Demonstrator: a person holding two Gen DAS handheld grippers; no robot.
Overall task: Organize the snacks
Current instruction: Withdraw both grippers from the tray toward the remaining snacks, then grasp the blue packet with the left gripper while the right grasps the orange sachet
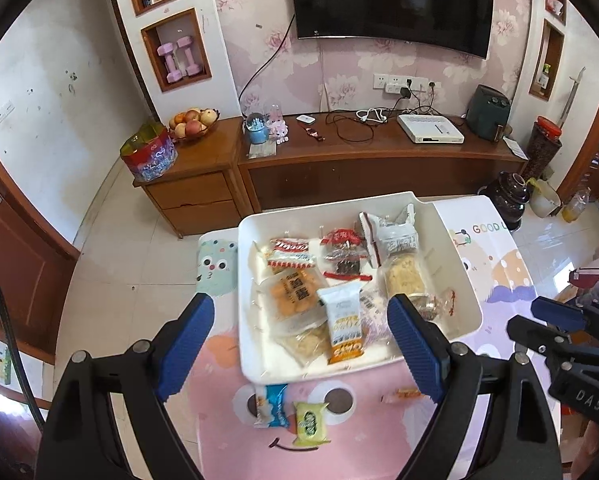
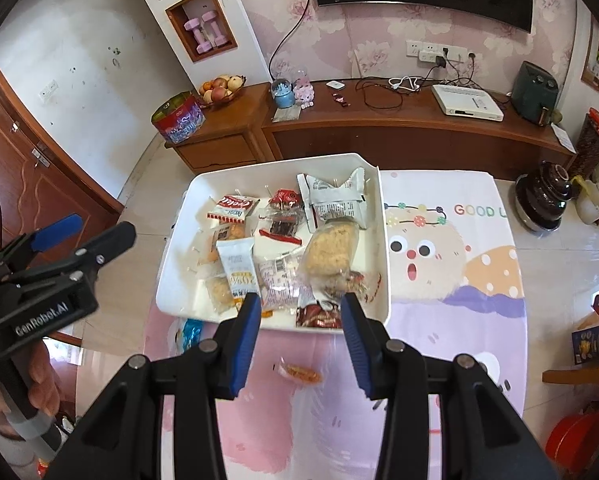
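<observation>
White tray (image 1: 465,288) full of snack packets (image 1: 341,320)

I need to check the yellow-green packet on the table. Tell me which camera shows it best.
The left wrist view. The yellow-green packet lies in plain sight on the tablecloth, beside the blue packet, just outside the white tray. The right wrist view does not show it.

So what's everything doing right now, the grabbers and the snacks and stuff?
Left gripper: open, empty.
Right gripper: open, empty.
Tray: holds many wrapped snacks.
Blue snack: on the table, outside the tray.
Green snack: on the table, beside the blue one.
Orange snack: on the table, outside the tray.
TV: off.
</observation>
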